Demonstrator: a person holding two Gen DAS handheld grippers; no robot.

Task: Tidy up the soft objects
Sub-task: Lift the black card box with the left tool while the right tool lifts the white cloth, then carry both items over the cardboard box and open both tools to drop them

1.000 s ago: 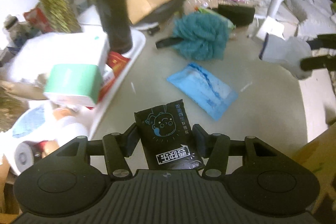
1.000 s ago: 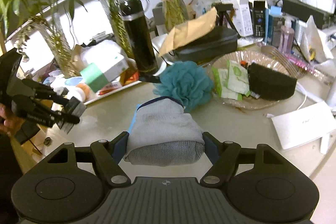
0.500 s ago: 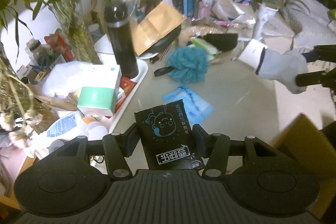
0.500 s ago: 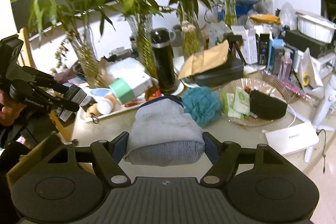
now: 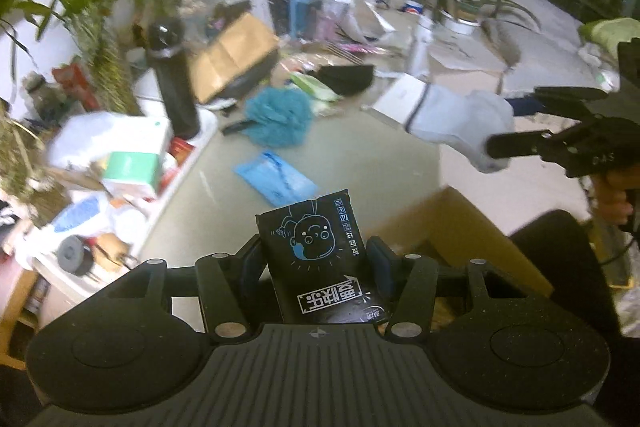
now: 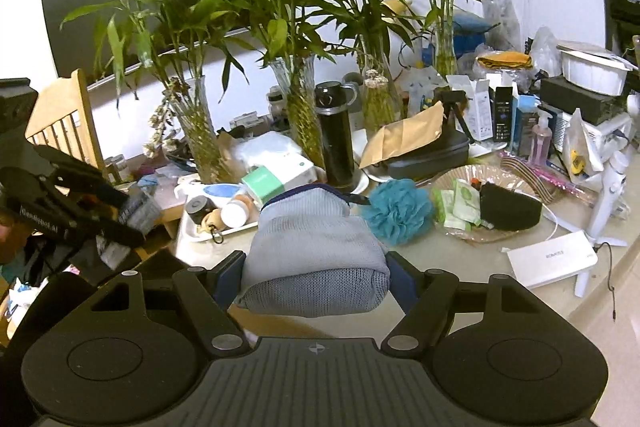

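**Grippers each carry a soft item above the cluttered table**

Clutter covers the far half of the pale table [image 5: 360,155], while its near part lies mostly bare. The left gripper [image 5: 316,259] is clamped on a black pouch [image 5: 316,247] printed with a cartoon face and white characters; both pads press the pouch's sides, and it stands up between the fingers, clear of the tabletop. Below and to the right of it, in the left wrist view, shows the open flap of a cardboard box [image 5: 452,227].

The right gripper [image 6: 316,267] is closed on a rolled grey knitted cloth [image 6: 316,251] with a dark blue hem, the bundle filling the space between its fingers. In the left wrist view the same gripper [image 5: 504,131] enters from the right edge, the cloth [image 5: 460,123] hanging off its tip above the table's right edge, and part of a hand [image 5: 616,191] shows behind it.

On the table rest a flat blue packet [image 5: 276,179], and beyond it a teal mesh bath sponge [image 6: 400,211] just beside a glass dish [image 6: 456,175] that holds green sachets and a black pouch-like item. A tall black flask [image 6: 336,143] stands beside a white tray [image 6: 224,231] of small bottles, with vases of bamboo [image 6: 296,39] behind. A white power strip [image 6: 552,263] lies near the right edge.
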